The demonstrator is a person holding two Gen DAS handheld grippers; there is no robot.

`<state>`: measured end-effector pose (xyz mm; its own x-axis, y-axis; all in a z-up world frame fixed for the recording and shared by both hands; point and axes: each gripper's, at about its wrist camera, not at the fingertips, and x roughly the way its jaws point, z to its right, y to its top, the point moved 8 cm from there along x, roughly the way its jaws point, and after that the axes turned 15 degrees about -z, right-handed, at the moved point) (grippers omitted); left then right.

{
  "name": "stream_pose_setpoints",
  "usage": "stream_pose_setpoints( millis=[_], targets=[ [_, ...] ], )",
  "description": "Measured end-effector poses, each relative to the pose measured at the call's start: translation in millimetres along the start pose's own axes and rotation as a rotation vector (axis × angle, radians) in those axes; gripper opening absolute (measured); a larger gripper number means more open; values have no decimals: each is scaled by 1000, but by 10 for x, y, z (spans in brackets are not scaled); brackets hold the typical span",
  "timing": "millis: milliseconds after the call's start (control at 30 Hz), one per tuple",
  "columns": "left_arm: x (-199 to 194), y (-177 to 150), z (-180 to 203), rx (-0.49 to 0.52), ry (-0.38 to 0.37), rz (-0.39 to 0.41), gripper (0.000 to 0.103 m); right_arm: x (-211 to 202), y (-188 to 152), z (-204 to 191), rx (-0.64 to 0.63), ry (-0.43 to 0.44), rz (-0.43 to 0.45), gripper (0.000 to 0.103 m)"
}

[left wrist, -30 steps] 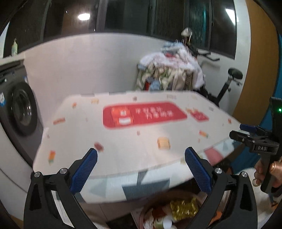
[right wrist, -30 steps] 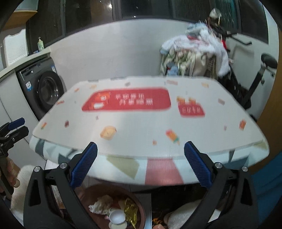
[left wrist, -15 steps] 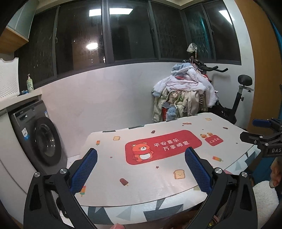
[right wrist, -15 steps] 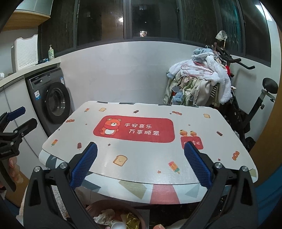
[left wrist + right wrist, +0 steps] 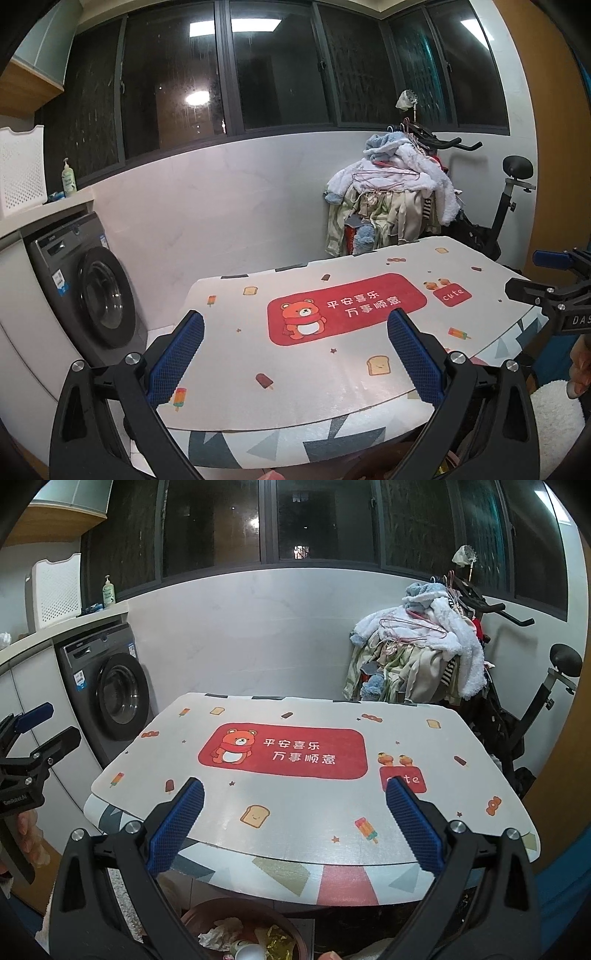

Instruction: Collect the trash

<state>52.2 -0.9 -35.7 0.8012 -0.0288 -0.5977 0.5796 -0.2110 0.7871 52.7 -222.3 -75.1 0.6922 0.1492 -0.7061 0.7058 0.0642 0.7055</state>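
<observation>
A brown round bin [image 5: 207, 917] stands on the floor under the near table edge, holding crumpled paper [image 5: 218, 936], a small white cup and gold wrapper. The table [image 5: 332, 373] [image 5: 295, 805] carries a printed cloth with a red bear panel and no loose items. My left gripper [image 5: 295, 354] is open and empty above the table's near edge. My right gripper [image 5: 295, 823] is open and empty too. Each gripper shows at the side of the other's view: the right one [image 5: 554, 277] and the left one [image 5: 33, 734].
A washing machine [image 5: 107, 694] stands left under a counter with a soap bottle [image 5: 108, 590] and a white basket [image 5: 55, 587]. A pile of clothes [image 5: 417, 653] hangs on an exercise bike [image 5: 535, 709] at the back right. A white fluffy mat [image 5: 554, 413] lies on the floor.
Both grippers have risen and tilted up from the bin: the bin has dropped almost out of the left view, and the table and windows now fill the frames. Both stay open.
</observation>
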Motion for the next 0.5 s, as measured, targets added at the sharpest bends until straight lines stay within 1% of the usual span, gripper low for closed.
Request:
stream_pose_setpoints(
  millis=[100,500],
  targets=[
    [4,-4,-13,-10,-16,-14,97,13,-12,12,1,-4,-4,97],
    [38,12,-48,-13,-13,-24,97,18,-19,55,8,-15,-3,97]
  ],
)
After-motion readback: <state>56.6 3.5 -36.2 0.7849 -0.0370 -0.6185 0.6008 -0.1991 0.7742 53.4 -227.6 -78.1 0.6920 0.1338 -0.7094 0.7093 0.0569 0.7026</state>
